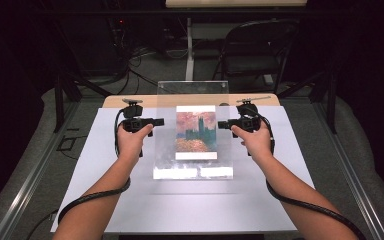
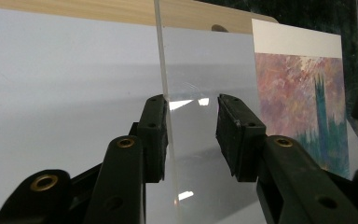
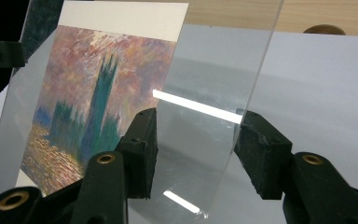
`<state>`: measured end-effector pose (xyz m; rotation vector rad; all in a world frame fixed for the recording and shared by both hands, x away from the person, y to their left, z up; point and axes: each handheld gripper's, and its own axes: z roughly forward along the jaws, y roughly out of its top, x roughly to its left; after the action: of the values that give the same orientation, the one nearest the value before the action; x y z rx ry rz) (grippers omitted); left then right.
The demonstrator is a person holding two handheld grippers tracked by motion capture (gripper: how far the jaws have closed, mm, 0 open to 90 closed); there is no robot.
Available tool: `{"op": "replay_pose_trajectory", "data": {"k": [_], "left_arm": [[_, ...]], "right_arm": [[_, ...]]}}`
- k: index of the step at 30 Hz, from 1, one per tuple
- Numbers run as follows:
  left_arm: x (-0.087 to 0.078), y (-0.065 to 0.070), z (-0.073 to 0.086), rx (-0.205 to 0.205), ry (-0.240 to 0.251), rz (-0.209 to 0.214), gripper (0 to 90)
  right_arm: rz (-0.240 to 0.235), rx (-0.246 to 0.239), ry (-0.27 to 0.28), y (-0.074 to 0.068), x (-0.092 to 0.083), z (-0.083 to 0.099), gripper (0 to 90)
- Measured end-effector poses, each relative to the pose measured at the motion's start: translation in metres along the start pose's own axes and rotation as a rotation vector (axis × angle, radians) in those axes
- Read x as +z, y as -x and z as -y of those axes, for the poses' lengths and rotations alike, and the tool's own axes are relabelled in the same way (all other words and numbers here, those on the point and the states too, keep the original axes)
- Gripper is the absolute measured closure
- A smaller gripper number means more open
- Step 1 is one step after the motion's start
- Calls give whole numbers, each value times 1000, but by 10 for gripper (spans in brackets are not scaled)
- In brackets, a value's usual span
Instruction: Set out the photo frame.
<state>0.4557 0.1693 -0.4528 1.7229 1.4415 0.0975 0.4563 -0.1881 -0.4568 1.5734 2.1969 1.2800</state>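
1. A clear sheet (image 1: 165,145) carrying a print (image 1: 196,132) stood tilted over the middle of the white mat (image 1: 130,205). Its near edge was low over the mat and its far edge was raised toward the mat's back edge. The print lay on the part of the sheet toward the mat's back.
2. The left gripper (image 1: 160,121) met the sheet's edge toward the mat's left side. Its jaws were spread, with the edge between them. In the left gripper view the edge lay against one pad (image 2: 156,135), while the other stood clear.
3. The right gripper (image 1: 221,124) met the opposite edge, toward the mat's right side. It too was spread around the sheet. In the right gripper view the edge ran close by one pad (image 3: 256,149), and whether they touched could not be told.
4. Step in hand, as judged: taking a two-sided hold on the sheet above the mat.
5. To do it well, both grippers should close evenly and squarely on the bare margins. The pads should stay off the print.
6. Pressure should be gentle, since smooth plastic may slip or flex.
7. Both hands should keep the same height above the mat, so that the sheet does not twist and the print does not slide.
8. The wooden counter (image 1: 115,101) showed beyond the mat's back edge.
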Motion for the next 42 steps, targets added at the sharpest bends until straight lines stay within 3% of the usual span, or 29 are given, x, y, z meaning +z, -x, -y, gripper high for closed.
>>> {"op": "replay_pose_trajectory", "data": {"k": [19,29,36,42], "left_arm": [[-31,12,14,59,45,35,687],[-45,17,23,80,70,46,710],[-53,21,28,101,78,53,718],[-58,24,33,111,87,51,722]], "right_arm": [[-21,-34,55,-13,-31,12,588],[-48,-83,84,-18,-44,19,612],[-52,-69,99,-22,-52,24,638],[-48,-87,111,-27,-58,28,641]]}}
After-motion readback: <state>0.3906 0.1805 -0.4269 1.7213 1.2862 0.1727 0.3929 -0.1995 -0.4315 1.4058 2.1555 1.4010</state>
